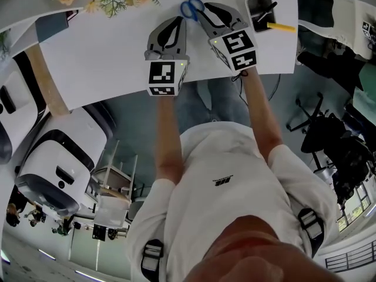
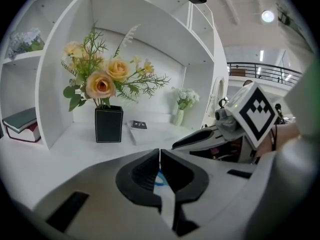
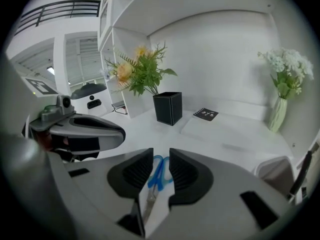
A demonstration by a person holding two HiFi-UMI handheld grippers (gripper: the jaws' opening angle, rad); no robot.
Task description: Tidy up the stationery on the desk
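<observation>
- Well, a person held two grippers side by side over the white desk (image 1: 106, 57); both pointed away from the body.
- The right gripper (image 3: 161, 156) had its fingers a little way apart; the scissors (image 3: 158, 171) lay flat on the desk in the gap, blue handles pointing away from it; the pads did not press on them.
- The left gripper (image 2: 160, 156) had its fingers shut tight together; it held nothing; it was just beside the right one.
- A pen cup (image 1: 258, 7) stood on the desk near the scissors, on the right; a yellow pencil (image 1: 282, 27) stuck out of it.
- At the back stood a black vase (image 2: 108, 125) with yellow roses; a small notebook (image 3: 206, 114) lay near it; a white vase (image 3: 278, 113) stood well off to the right.
</observation>
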